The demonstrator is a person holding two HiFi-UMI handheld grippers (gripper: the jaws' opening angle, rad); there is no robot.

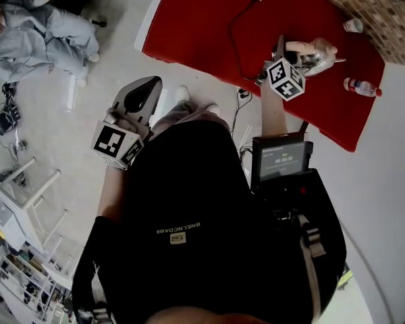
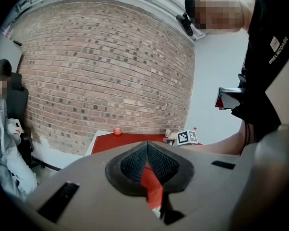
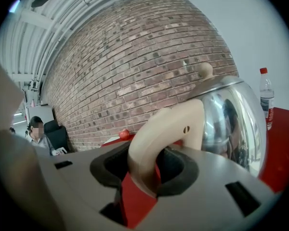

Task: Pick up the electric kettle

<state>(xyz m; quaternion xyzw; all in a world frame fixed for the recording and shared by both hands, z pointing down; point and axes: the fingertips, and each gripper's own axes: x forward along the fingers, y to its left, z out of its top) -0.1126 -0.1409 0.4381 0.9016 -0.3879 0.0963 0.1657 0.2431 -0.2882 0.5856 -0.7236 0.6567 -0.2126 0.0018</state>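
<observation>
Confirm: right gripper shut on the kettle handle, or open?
Shut on it: pads of the right gripper press both sides of the cream handle of the kettle.

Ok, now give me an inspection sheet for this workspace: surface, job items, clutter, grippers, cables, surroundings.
Surface: red table, set against the wall.
Job's things: shiny steel electric kettle, upright, with a cream handle.
Clutter: clear plastic bottle with a red cap, upright; small white cup; small red round thing near the wall.
Grippers: right gripper shut on the cream handle; left gripper shut, nothing in it, held off the table.
Cables: thin black cable lying across the table toward the kettle.
Surroundings: brick wall; seated person in pale clothes.
</observation>
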